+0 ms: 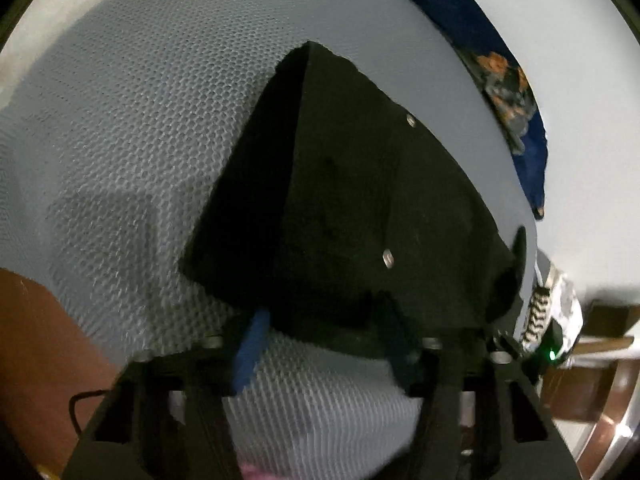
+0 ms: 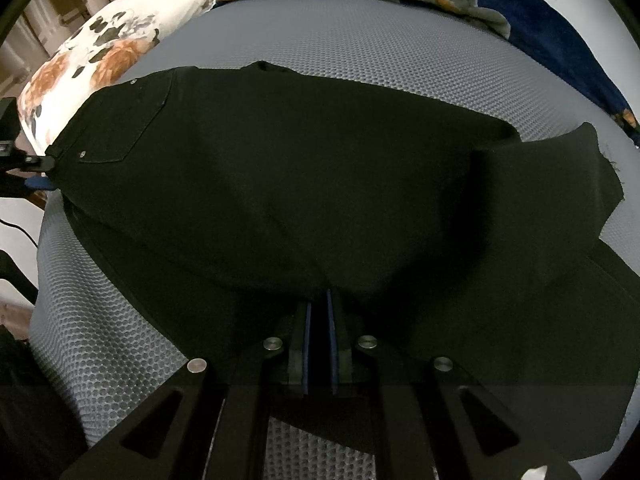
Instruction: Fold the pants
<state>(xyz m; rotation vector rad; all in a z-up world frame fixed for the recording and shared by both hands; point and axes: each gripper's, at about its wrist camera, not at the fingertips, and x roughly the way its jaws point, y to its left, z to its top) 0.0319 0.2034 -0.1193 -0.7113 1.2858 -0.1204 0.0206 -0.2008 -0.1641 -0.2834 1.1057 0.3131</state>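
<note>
Both wrist cams look steeply down along their fingers, v. close to the black pants [image 2: 280, 168] on the grey mesh mattress [image 1: 132, 128]. Left cam sits at the waistband end, right cam at the mattress's near edge. Shared: pants, mattress, blue floral blanket [image 2: 540, 20] along the far edge.

No text, label, brand, number or sign can be read in either view — not on the black pants [image 2: 280, 168], nor on the floral pillow [image 2: 100, 56].
</note>
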